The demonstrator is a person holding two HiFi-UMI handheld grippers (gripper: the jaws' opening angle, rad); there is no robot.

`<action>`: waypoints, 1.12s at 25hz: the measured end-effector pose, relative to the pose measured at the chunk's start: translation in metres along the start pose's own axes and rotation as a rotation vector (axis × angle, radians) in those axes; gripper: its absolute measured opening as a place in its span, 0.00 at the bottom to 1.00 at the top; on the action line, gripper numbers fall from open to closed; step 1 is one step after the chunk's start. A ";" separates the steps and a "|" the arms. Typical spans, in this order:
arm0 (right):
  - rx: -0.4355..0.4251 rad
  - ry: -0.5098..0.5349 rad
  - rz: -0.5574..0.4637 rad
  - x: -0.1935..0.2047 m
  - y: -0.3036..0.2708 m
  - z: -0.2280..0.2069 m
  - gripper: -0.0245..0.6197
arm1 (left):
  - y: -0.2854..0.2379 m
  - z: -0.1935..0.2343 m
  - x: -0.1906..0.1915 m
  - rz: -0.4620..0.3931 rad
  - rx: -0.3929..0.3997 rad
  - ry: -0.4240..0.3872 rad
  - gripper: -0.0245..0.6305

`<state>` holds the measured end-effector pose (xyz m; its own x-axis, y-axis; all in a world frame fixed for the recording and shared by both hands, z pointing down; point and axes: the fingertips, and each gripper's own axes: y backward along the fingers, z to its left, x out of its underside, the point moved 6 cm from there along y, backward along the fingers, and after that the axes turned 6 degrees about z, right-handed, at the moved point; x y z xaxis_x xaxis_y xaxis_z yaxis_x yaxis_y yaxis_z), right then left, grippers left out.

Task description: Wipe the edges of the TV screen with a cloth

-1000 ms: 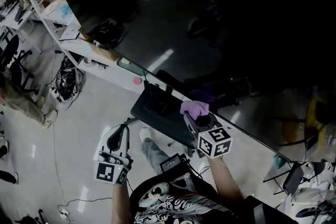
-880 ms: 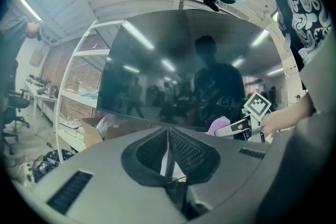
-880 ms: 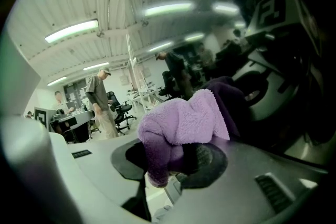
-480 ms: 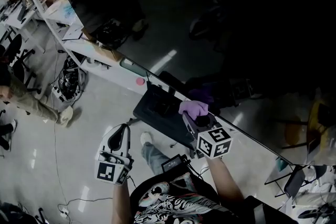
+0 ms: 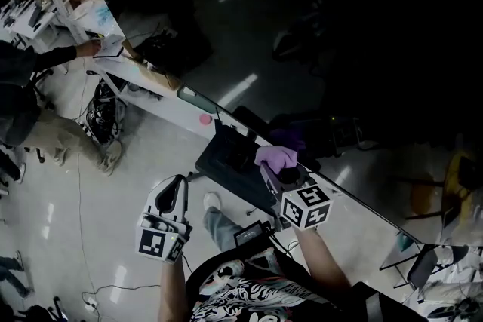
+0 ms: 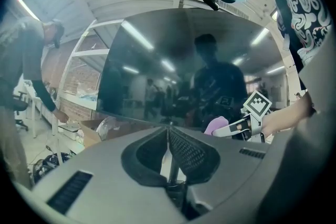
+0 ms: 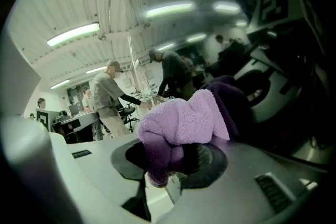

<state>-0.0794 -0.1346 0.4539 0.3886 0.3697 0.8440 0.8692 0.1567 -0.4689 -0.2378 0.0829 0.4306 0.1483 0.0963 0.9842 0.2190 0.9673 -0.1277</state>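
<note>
Right tongs (image 5: 278, 169) clamp 1 bunched fold of the soft, light, likely slip-prone purple fleece cloth (image 5: 275, 156), at their 12 o'clock by the glossy black TV screen (image 5: 317, 26)'s edge; left tongs (image 5: 172, 191) closed, empty.

cloth (image 5: 275, 156) edged left, bystander (image 5: 30, 98) stepped closer, reaching toward shelf (image 5: 94, 11)

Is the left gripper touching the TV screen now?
Apart. In the left gripper view, the left gripper sits well back from the TV screen.
</note>
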 end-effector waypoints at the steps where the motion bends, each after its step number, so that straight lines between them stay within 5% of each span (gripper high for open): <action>1: 0.000 0.002 0.000 -0.001 -0.002 0.000 0.28 | -0.004 0.000 -0.003 -0.012 0.001 0.008 0.08; 17: -0.018 0.010 0.014 -0.014 -0.038 0.015 0.28 | -0.015 0.027 -0.007 -0.032 0.028 0.022 0.07; 28: -0.037 0.001 0.033 -0.033 -0.086 0.030 0.28 | -0.025 0.080 -0.012 -0.025 -0.039 0.059 0.07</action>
<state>-0.1760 -0.1326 0.4582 0.4179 0.3733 0.8283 0.8665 0.1102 -0.4869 -0.3219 0.0765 0.4322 0.1988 0.0576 0.9784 0.2605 0.9593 -0.1094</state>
